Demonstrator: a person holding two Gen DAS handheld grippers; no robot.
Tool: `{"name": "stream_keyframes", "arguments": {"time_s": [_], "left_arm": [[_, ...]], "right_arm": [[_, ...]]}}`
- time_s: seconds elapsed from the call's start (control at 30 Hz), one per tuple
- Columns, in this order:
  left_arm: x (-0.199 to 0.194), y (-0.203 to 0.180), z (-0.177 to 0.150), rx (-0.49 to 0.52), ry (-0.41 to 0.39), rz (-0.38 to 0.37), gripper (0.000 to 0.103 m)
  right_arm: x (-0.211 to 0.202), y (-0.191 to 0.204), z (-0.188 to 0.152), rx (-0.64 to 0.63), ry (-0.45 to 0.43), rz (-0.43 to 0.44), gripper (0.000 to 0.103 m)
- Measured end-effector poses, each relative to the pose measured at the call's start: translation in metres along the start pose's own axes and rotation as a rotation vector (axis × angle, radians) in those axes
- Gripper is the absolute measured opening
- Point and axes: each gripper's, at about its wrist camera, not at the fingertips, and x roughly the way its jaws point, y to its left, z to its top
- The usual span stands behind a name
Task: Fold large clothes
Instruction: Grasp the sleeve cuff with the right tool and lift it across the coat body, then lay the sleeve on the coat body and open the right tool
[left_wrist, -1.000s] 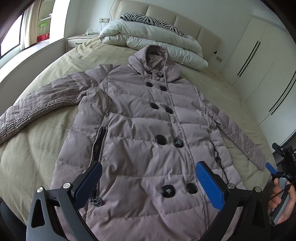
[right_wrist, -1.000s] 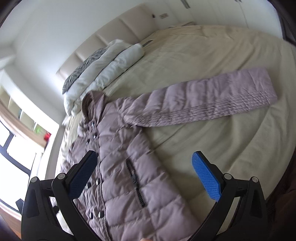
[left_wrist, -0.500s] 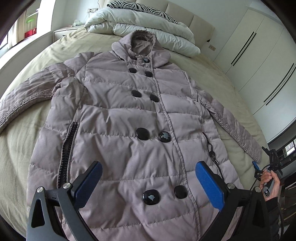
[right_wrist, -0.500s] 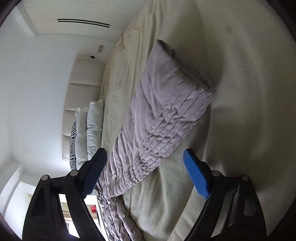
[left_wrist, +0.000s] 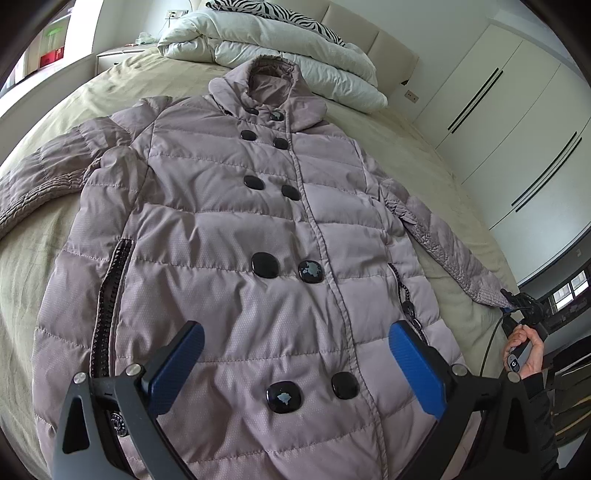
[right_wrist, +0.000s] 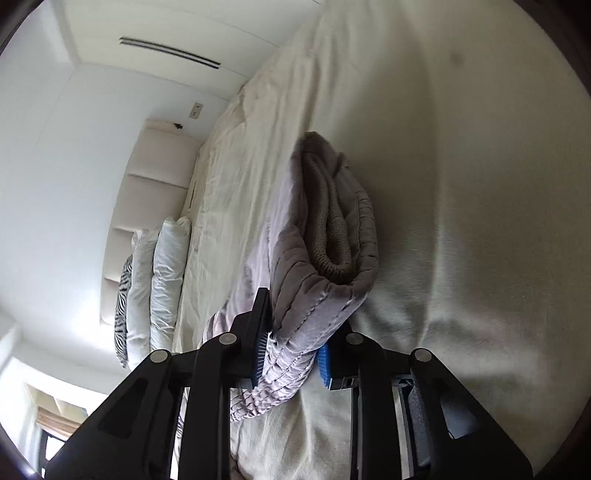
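From where I held things, a wide bed (left_wrist: 44, 236) in a pale olive sheet filled most of my view. At its head lay a white duvet (left_wrist: 280, 48), bunched and folded, with a zebra-striped pillow (left_wrist: 280, 11) behind it against a cream padded headboard (left_wrist: 373, 40). A wall socket (left_wrist: 413, 96) sat just beside the headboard's end. White wardrobe doors (left_wrist: 517, 122) with long dark handles lined the wall on one side. On the other stood a white nightstand (left_wrist: 118, 59), near a bright window (left_wrist: 51, 44).
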Motion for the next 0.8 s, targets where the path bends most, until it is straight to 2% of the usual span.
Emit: {"name": "stream_keyframes", "arguments": {"time_s": [0.1,0.2,0.3,0.4,0.53,0.67,0.77,0.8], "left_arm": [[-0.006,0.005,0.002,-0.009,-0.016,-0.003,0.102],[-0.014,0.014,0.003,-0.031,-0.037,-0.016,0.102],[-0.023,0.025,0.004,-0.049,-0.058,-0.015,0.102],[-0.035,0.039,0.004,-0.067,-0.088,-0.006,0.102],[-0.048,0.064,0.004,-0.108,-0.113,0.001,0.102],[-0.051,0.087,0.001,-0.148,-0.114,0.01,0.102],[-0.046,0.097,-0.001,-0.175,-0.103,-0.003,0.102],[-0.043,0.098,-0.001,-0.182,-0.098,-0.013,0.102]], "right_arm": [[-0.013,0.071,-0.02,-0.213,-0.013,0.013,0.019],[-0.02,0.16,-0.063,-0.503,-0.001,0.048,0.019],[-0.015,0.238,-0.135,-0.791,0.058,0.089,0.019],[0.002,0.288,-0.219,-1.016,0.153,0.127,0.019],[0.035,0.304,-0.325,-1.182,0.288,0.109,0.019],[0.056,0.272,-0.409,-1.255,0.386,0.005,0.022],[0.063,0.248,-0.438,-1.268,0.38,-0.002,0.027],[0.076,0.252,-0.453,-1.288,0.364,0.003,0.031]]}}
